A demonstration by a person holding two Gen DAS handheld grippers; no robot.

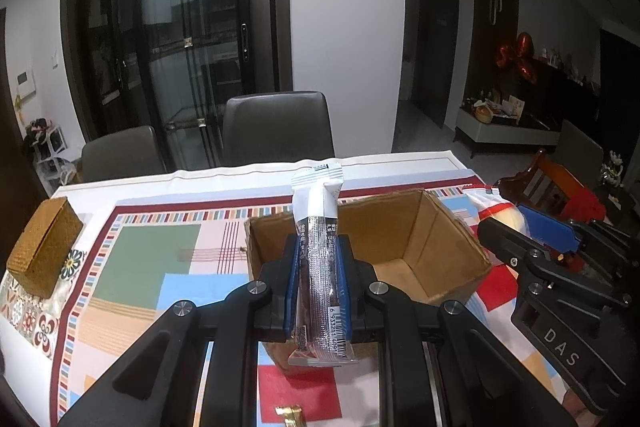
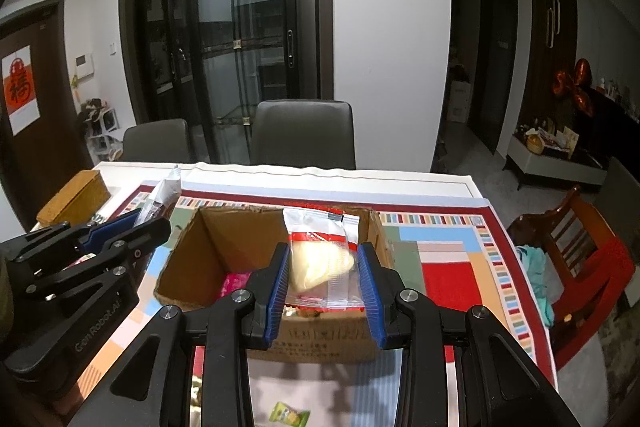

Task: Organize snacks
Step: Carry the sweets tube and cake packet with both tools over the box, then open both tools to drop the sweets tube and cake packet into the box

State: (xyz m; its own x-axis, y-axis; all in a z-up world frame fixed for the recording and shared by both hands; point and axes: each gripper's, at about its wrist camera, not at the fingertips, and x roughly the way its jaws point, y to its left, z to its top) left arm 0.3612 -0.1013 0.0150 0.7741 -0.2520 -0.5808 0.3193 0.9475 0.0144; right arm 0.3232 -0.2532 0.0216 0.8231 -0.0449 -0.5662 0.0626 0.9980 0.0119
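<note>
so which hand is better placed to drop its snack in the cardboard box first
Probably the right. The right gripper holds its clear bread packet right above the cardboard box opening. The left gripper holds its long bar packet near the box's near-left corner, a shade less centred.

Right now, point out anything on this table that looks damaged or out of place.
The cardboard box has ragged, torn top edges. Two small wrapped snacks lie loose on the tablecloth outside it: a green one and a gold one. Nothing is spilled.
</note>
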